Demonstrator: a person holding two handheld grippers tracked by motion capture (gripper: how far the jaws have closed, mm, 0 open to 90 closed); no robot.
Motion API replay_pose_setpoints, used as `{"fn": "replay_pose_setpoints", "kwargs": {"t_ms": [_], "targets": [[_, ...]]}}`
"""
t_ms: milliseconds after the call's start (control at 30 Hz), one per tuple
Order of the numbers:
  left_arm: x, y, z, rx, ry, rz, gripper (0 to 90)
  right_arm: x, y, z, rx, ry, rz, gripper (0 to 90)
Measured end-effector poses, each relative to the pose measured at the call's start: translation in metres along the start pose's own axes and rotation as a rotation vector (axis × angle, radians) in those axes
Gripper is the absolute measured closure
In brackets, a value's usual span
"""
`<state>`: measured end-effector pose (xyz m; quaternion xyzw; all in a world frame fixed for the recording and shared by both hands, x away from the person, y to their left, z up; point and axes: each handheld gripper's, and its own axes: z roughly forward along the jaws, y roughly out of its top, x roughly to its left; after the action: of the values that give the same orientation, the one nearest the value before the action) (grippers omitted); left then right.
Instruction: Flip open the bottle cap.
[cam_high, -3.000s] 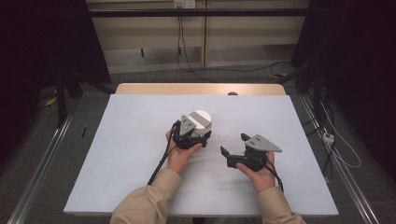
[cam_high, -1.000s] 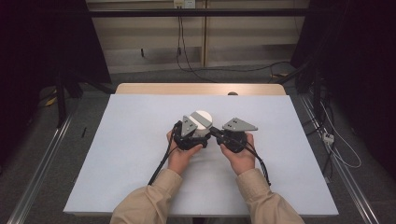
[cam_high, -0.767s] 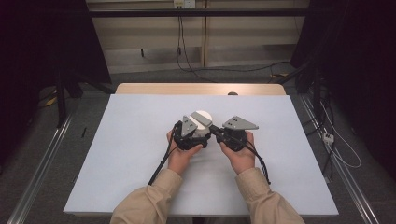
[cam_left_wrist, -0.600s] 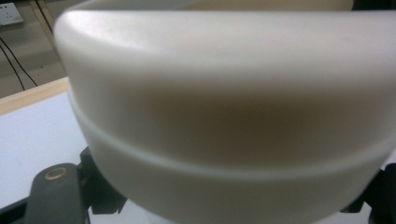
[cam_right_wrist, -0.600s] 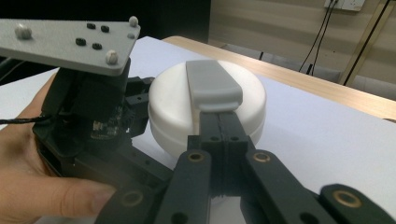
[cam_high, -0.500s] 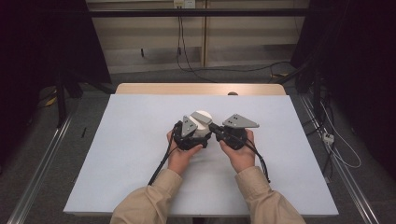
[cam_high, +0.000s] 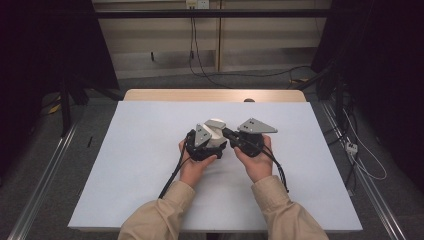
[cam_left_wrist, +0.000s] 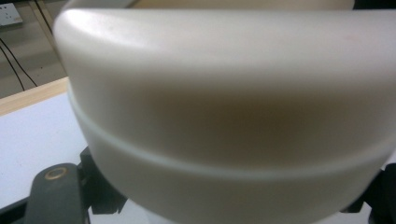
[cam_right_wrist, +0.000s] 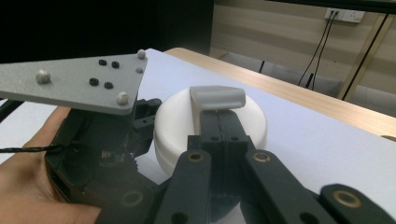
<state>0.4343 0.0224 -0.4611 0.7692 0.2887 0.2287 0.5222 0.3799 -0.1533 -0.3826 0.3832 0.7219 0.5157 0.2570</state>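
High view: white round container (cam_high: 215, 135) at mid-tabletop (cam_high: 150, 150), held between my two hands. Left tool (cam_high: 212, 142) clamps container body from my left; container sits directly ahead of its camera. Right tool (cam_right_wrist: 219, 116) comes in from right, jaws pressed together on grey tab (cam_right_wrist: 217, 98) atop lid. Tab lies straight ahead of right tool; coming move likely turns on lifting tab against braced body.
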Motion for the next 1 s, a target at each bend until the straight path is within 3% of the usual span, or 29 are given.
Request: {"fn": "replay_pose_setpoints", "kwargs": {"t_ms": [1000], "targets": [[0.000,0.000,0.000,-0.001,-0.002,-0.008,18.7,-0.002,0.014,0.009,-0.028,0.003,-0.002,90.0]]}}
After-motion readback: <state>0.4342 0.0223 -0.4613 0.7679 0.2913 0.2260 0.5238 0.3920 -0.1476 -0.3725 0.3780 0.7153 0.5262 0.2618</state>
